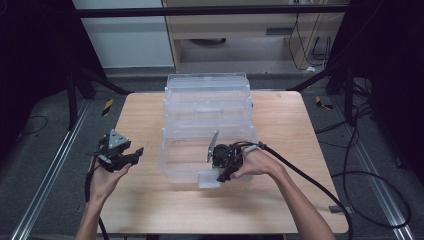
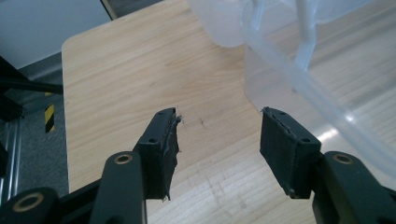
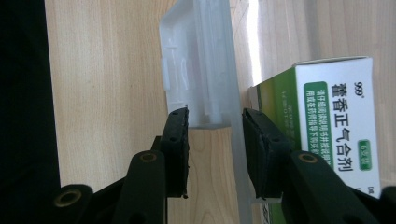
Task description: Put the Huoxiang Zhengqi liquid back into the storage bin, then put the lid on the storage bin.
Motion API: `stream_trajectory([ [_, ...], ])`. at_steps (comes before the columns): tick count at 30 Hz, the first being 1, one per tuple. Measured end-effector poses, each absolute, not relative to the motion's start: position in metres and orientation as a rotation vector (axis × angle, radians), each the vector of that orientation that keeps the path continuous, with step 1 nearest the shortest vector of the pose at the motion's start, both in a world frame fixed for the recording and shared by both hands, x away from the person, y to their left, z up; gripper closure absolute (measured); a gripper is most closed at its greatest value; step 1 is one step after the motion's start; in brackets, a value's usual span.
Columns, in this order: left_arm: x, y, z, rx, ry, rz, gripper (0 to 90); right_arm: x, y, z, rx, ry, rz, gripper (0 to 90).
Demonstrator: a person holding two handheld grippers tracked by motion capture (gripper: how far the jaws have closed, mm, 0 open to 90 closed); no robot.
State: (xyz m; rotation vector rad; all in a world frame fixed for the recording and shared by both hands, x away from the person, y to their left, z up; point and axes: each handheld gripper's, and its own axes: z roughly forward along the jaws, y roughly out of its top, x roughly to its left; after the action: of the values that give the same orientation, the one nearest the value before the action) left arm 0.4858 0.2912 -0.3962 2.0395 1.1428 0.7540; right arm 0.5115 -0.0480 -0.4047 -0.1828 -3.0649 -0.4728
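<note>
A: How far along did the job look at that moment?

B: Early to middling, I'd judge. The clear plastic box sat mid-counter, its lid standing open at the back. The right gripper was at the box's near wall, where the front latch hung out over the wood. A green-and-white medicine carton already stood inside, against that wall.

A: So what was left?

B: Probably dealing with the latch and closing up. The lid wasn't down, and nothing was fastened.

A: Were the right fingers gripping anything?

B: They straddled the latch and the wall's edge, one finger outside, the other towards the carton. I could see a gap on the outer side, so I'd call them released, not yet clenched on the plastic.

A: And the left gripper?

B: Off to the box's left, held above the counter, fingers spread wide with only bare wood between them.

A: How did the box itself look?

B: Translucent, ribbed, thin-walled, with rounded corners. The latch was a flat moulded flap of the same frosted plastic.
</note>
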Motion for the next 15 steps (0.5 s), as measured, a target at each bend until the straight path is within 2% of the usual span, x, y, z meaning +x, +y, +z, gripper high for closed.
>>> stream_trajectory([
  [15,0.506,0.271,-0.356,2.136,0.987,0.762,40.3,0.511,-0.048,-0.404,-0.18,-3.072,-0.467,63.2],
])
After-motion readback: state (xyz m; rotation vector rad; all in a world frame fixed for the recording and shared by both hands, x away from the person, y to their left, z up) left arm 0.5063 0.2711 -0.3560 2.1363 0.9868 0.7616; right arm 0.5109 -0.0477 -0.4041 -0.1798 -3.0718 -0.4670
